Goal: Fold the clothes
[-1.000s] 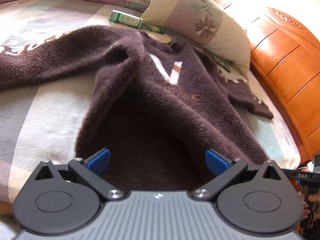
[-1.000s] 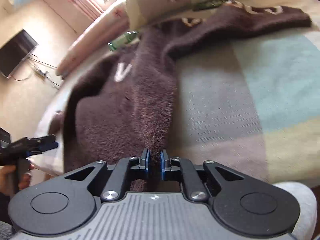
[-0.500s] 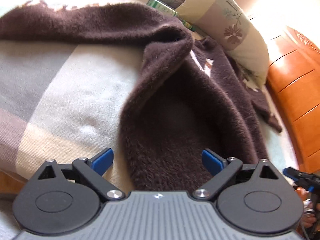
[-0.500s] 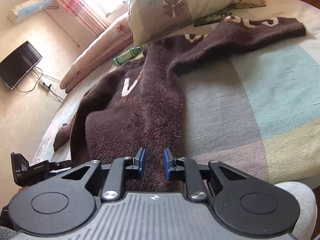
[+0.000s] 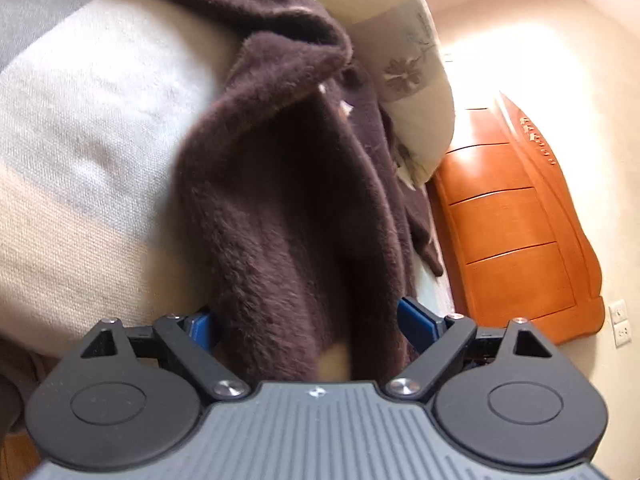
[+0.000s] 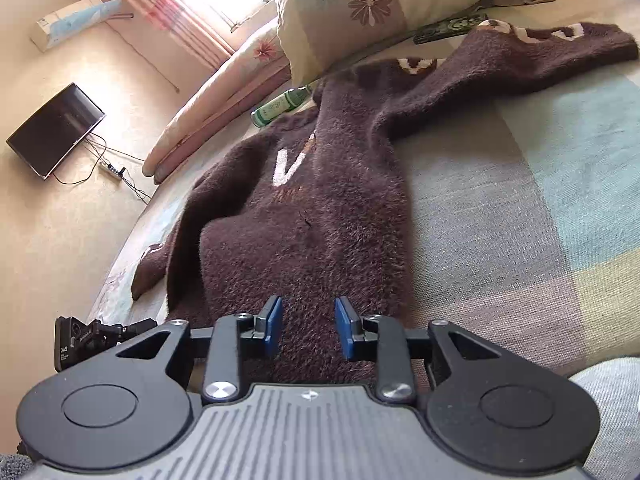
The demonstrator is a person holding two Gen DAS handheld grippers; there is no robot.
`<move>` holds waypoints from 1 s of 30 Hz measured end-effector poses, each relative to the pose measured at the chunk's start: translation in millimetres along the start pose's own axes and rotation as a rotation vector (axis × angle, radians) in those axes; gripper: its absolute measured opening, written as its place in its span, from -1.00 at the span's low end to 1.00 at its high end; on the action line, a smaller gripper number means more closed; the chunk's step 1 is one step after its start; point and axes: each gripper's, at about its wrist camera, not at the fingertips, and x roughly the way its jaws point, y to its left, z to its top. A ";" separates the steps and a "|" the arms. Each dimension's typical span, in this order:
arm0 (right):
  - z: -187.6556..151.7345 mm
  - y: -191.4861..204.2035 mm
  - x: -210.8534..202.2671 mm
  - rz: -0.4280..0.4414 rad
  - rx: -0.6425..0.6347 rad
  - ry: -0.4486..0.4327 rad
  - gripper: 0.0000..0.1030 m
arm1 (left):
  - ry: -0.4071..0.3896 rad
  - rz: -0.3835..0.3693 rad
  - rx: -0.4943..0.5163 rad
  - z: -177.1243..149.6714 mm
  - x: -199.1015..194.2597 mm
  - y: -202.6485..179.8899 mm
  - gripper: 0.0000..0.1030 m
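A fuzzy dark brown sweater [image 6: 304,208] with a white V on its chest lies flat on the striped bedspread [image 6: 520,200], one sleeve [image 6: 520,60] stretched out to the upper right. My right gripper [image 6: 309,326] hovers over the sweater's bottom hem, jaws open with a gap between the blue pads. In the left wrist view the sweater [image 5: 288,200] bunches up in a raised fold. Its lower edge sits between the wide-open fingers of my left gripper [image 5: 310,324], which do not squeeze it. The left gripper [image 6: 92,340] also shows at the bed's left edge.
A flowered pillow [image 6: 380,8] and a green bottle [image 6: 280,106] lie past the sweater's collar, with a dark remote [image 6: 448,28] beside the sleeve. An orange wooden cabinet [image 5: 516,232] stands by the bed. A TV [image 6: 56,130] sits on the far wall.
My right gripper, shut on the sweater's hem a second ago, has opened and let it go. My left gripper has swung in low along the sweater's edge, staying open.
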 end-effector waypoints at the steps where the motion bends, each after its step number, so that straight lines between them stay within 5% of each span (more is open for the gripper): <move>1: -0.4 -0.4 1.6 -0.003 0.004 0.004 -0.31 | -0.010 0.000 -0.010 3.0 1.6 0.1 0.56; 2: -0.6 -0.2 3.4 -0.010 0.006 0.008 -0.31 | -0.015 0.024 -0.014 6.7 5.3 0.0 0.47; 4: -1.5 3.8 4.4 -0.035 -0.009 0.008 -0.31 | -0.018 0.114 -0.004 11.7 10.8 -4.6 -0.36; 5: -2.0 5.8 4.8 -0.048 -0.016 0.008 -0.31 | -0.014 0.181 0.011 12.4 12.1 -9.6 -0.61; 10: -3.7 5.3 4.7 -0.078 -0.029 0.012 -0.30 | -0.009 0.403 0.148 6.8 15.2 -47.4 -0.70; 17: -1.7 -0.5 4.4 -0.105 -0.039 0.013 -0.30 | -0.081 0.513 0.335 5.4 -33.2 -91.1 -0.72; 21: 6.7 -5.2 4.9 -0.130 -0.053 0.008 -0.29 | -0.061 0.603 0.356 6.5 -58.7 -94.0 -0.67; 24: 19.5 -6.7 4.9 -0.145 -0.081 0.003 -0.19 | -0.097 0.679 0.408 13.0 -73.8 -104.7 -0.47; 28: 51.2 -11.6 17.9 -0.144 -0.110 -0.014 -0.14 | -0.138 0.609 0.482 34.9 -66.5 -118.6 0.33; 30: 71.3 -18.3 32.5 -0.121 -0.085 -0.019 -0.09 | -0.129 0.601 0.507 47.1 -44.2 -118.7 0.35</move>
